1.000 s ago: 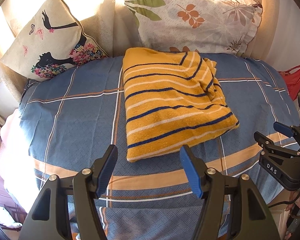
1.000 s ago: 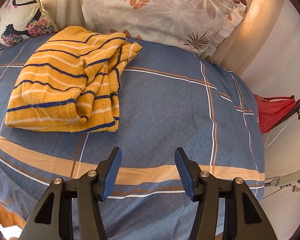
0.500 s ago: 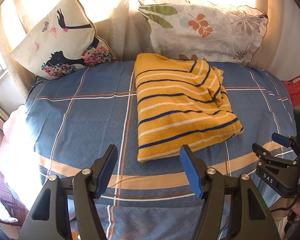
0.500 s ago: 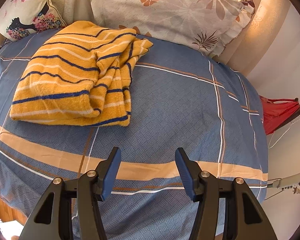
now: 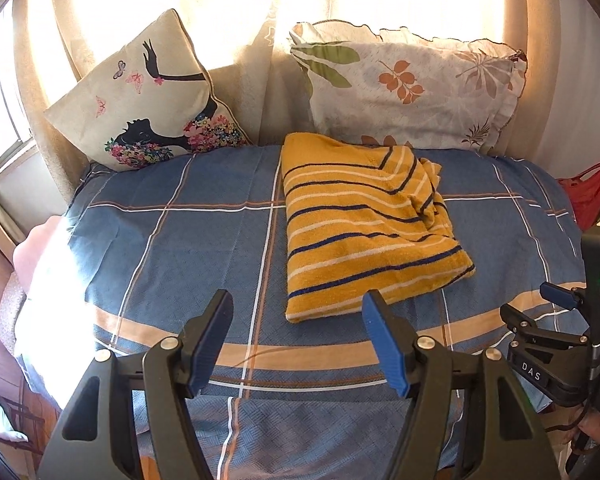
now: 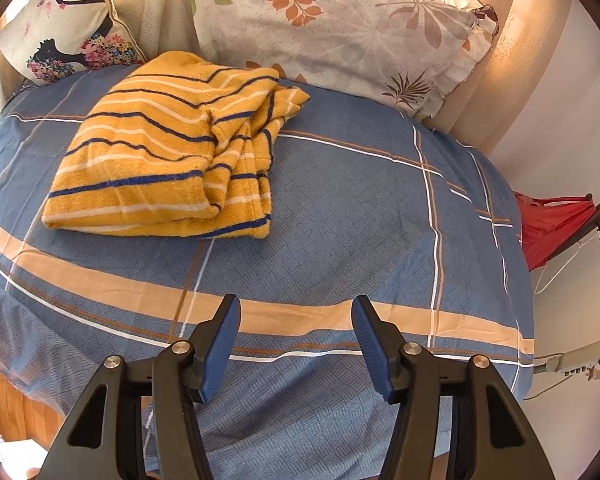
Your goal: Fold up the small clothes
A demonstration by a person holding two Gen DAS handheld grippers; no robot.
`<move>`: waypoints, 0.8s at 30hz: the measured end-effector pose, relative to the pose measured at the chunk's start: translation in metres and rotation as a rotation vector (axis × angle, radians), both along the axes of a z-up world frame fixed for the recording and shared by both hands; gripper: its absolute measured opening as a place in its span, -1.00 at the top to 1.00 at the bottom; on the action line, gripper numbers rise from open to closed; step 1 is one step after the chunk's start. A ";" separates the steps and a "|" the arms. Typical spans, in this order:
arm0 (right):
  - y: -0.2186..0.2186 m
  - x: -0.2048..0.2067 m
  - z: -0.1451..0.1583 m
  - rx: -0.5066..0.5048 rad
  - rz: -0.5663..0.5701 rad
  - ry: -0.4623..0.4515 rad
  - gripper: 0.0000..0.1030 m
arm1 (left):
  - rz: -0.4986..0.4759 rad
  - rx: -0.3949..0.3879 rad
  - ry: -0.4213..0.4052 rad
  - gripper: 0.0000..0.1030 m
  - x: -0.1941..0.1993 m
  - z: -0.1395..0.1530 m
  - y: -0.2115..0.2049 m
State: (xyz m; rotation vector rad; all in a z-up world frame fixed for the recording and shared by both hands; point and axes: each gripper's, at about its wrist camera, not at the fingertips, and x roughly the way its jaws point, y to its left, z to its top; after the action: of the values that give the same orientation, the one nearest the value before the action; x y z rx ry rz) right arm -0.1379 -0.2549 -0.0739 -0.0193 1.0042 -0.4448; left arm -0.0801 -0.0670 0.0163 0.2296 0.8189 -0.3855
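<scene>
A folded yellow striped garment (image 5: 364,232) is seen lying on a blue plaid bedspread (image 5: 180,248), near two patterned pillows (image 5: 404,88) set against sunlit curtains (image 5: 236,12). The left gripper (image 5: 298,338) and right gripper (image 6: 296,340) are held spread and empty above the bed's near edge.

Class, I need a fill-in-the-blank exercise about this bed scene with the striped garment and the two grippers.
1. The folded garment is yellow with ____ and white stripes.
2. The left gripper and right gripper are both ____.
3. The garment lies on a blue plaid ____.
4. The pillow behind it is printed with ____.

Missing words: blue; open; bedsheet; leaves
</scene>
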 end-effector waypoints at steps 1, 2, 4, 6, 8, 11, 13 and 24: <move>0.001 0.001 0.002 0.010 0.012 -0.011 -0.19 | 0.005 -0.001 -0.005 -0.34 -0.001 0.002 0.002; 0.003 0.002 0.003 0.028 0.029 -0.026 -0.20 | 0.012 0.000 -0.011 -0.34 -0.002 0.003 0.005; 0.004 0.009 0.007 0.097 0.073 -0.065 -0.19 | 0.030 0.005 -0.016 -0.35 -0.002 0.004 0.011; -0.002 0.020 0.009 0.232 0.102 -0.124 -0.20 | 0.051 0.010 -0.011 -0.35 -0.001 0.004 0.019; -0.015 0.029 0.007 0.330 0.092 -0.159 -0.20 | 0.071 0.009 -0.007 -0.35 -0.001 0.004 0.027; -0.024 0.041 0.000 0.404 0.111 -0.203 -0.20 | 0.104 0.012 -0.012 -0.35 0.000 0.004 0.041; -0.028 0.053 -0.007 0.407 0.112 -0.209 -0.20 | 0.130 0.010 -0.001 -0.35 0.003 0.002 0.052; -0.064 0.045 -0.021 0.599 0.102 -0.245 0.85 | 0.157 -0.008 0.043 -0.35 0.026 -0.009 0.066</move>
State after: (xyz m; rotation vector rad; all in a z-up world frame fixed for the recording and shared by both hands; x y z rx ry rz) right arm -0.0933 -0.3191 -0.0951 0.5082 0.8571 -0.0376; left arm -0.0541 -0.0007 0.0073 0.1485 0.8715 -0.2475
